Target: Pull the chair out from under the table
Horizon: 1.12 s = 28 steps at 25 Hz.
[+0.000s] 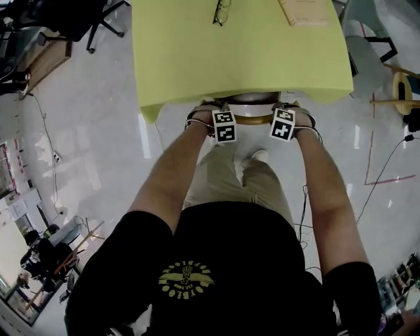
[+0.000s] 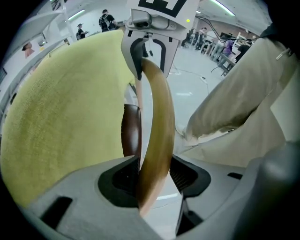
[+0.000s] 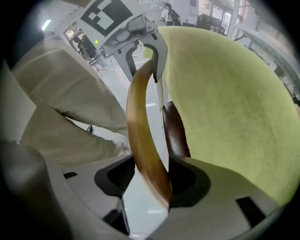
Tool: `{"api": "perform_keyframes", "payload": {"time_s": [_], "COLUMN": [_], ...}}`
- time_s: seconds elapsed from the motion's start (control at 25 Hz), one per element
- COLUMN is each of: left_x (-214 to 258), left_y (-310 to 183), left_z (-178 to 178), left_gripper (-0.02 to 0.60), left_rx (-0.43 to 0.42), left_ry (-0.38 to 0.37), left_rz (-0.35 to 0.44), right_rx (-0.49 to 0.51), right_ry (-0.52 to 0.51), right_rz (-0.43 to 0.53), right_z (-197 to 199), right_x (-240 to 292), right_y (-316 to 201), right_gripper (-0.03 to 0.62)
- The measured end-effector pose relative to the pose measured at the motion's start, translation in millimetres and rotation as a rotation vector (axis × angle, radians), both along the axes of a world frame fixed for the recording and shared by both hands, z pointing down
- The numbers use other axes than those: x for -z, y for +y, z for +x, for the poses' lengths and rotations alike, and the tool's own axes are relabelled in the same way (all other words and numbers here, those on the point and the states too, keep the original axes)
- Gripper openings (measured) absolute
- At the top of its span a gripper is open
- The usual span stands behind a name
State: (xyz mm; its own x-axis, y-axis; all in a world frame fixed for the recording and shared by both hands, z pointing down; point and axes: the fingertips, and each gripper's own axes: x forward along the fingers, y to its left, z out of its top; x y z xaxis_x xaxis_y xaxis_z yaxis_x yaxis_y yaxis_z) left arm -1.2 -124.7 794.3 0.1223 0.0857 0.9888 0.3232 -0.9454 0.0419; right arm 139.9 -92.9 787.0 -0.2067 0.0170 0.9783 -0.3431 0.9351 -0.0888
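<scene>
The chair's curved wooden back rail (image 1: 252,120) pokes out from under the table, which is covered by a yellow-green cloth (image 1: 236,59). My left gripper (image 1: 223,118) points down on the rail's left end and my right gripper (image 1: 283,118) on its right end. In the left gripper view the rail (image 2: 159,117) runs between the jaws of the left gripper (image 2: 154,180), and both pads lie against it. The right gripper view shows the same: the rail (image 3: 140,126) fills the gap of the right gripper (image 3: 150,180). A dark brown chair part (image 3: 176,131) sits just under the cloth's edge.
Glasses (image 1: 222,12) and a notebook (image 1: 303,12) lie on the cloth. The person's beige trouser legs (image 1: 230,177) stand right behind the chair. A black office chair (image 1: 85,20) is at the far left, another seat (image 1: 367,49) at the right, and cables (image 1: 387,164) cross the floor.
</scene>
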Motion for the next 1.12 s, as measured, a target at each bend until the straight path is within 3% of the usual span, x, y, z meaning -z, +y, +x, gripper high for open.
{"api": "perform_keyframes", "payload": {"time_s": [0.52, 1.12], "left_x": [4, 3], "left_y": [51, 121], "left_z": [3, 8], "left_gripper": [0.186, 0.184], "left_rx": [0.005, 0.054], "left_ry": [-0.019, -0.08], "left_rz": [-0.077, -0.087], "right_rx": [0.047, 0.142], "right_ry": [-0.017, -0.042], "right_rz": [-0.055, -0.108], "right_z": [7, 14], "right_x": [4, 6], "right_y": [41, 104], "right_gripper": [0.219, 0.21]}}
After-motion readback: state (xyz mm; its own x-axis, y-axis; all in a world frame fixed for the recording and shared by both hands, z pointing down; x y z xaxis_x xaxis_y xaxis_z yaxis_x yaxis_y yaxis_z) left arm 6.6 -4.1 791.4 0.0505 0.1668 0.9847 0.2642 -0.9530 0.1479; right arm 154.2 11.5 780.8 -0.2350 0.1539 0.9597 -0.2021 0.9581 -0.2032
